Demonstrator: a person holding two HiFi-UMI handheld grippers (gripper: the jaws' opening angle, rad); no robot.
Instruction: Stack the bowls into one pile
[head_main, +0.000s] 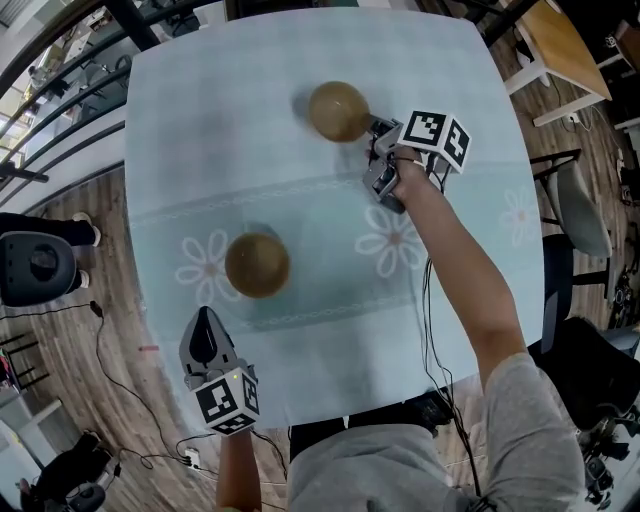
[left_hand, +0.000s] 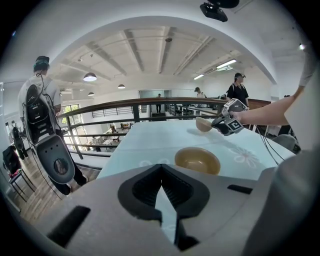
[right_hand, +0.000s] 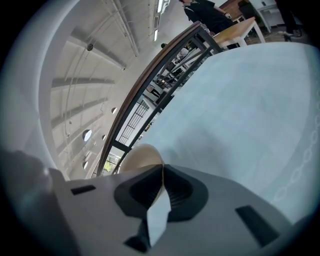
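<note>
Two tan bowls are in view. One bowl stands upright on the pale blue tablecloth, just ahead of my left gripper. That gripper is shut with nothing in it, near the table's front edge. The other bowl is at the far middle of the table, tilted. My right gripper is shut on its right rim. The rim shows edge-on between the jaws in the right gripper view.
White flower prints mark the cloth. A railing runs along the table's left side. A dark chair and a wooden table stand at the right. Cables lie on the wooden floor. A person stands left of the table.
</note>
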